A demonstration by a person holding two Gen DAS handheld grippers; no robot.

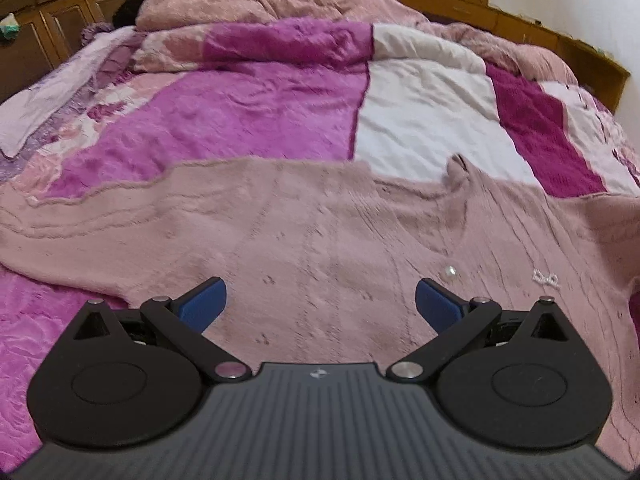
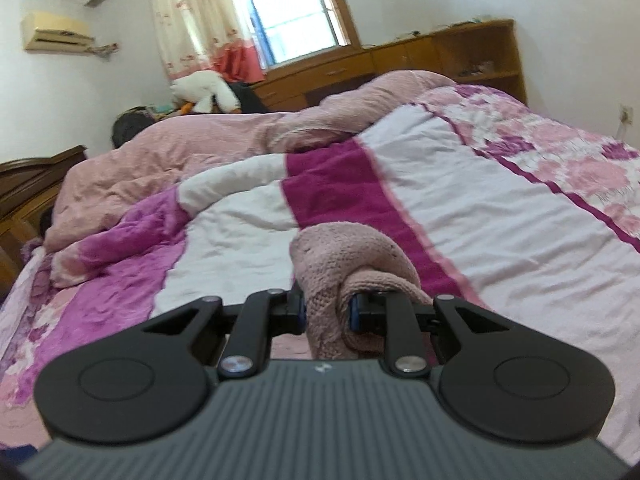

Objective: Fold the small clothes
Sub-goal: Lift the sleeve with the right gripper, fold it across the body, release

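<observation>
R gripper [image 2: 325, 312] grips pink sweater [image 2: 344, 272], L gripper [image 1: 321, 304] wide

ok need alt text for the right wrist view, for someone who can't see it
The right gripper is shut on a bunched fold of a pink knit sweater, lifted in front of the camera. Beyond it lies a bed with a pink, white and magenta quilt; a window with a curtain is at the far wall.

A pink knit sweater [image 1: 320, 232] is spread flat on the bed, one bunched end [image 2: 340, 272] being lifted and pinched.
</observation>
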